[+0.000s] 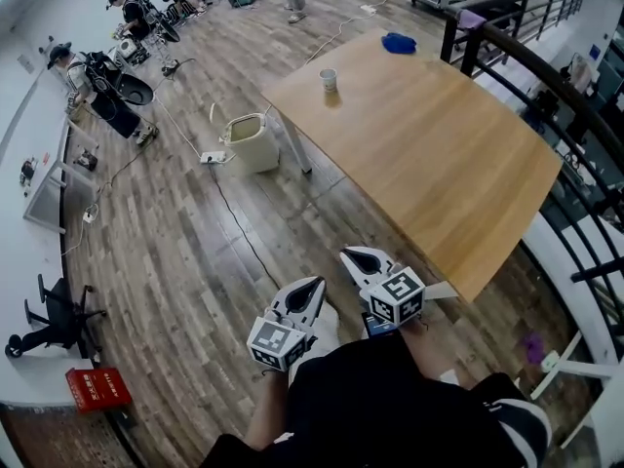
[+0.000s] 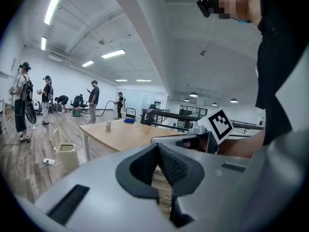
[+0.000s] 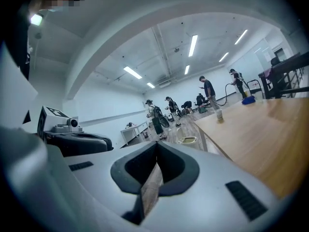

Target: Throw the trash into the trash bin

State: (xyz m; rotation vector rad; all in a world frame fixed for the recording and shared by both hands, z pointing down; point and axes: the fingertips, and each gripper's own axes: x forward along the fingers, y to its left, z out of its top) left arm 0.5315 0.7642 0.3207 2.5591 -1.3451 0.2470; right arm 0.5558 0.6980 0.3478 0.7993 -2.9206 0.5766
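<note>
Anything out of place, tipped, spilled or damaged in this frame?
Nothing is spilled or damaged. The white paper cup stands upright on the light wooden table, and the beige plastic trash bin stands upright on the floor beside it. The only oddity is a white power strip and a dark cable lying loose across the floor by the bin.

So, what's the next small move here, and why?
Probably step forward along the light wooden table toward the white paper cup near its far end. Both the left tool and right tool are shut and empty, far short of the cup; the beige trash bin stands on the floor beside the table.
</note>
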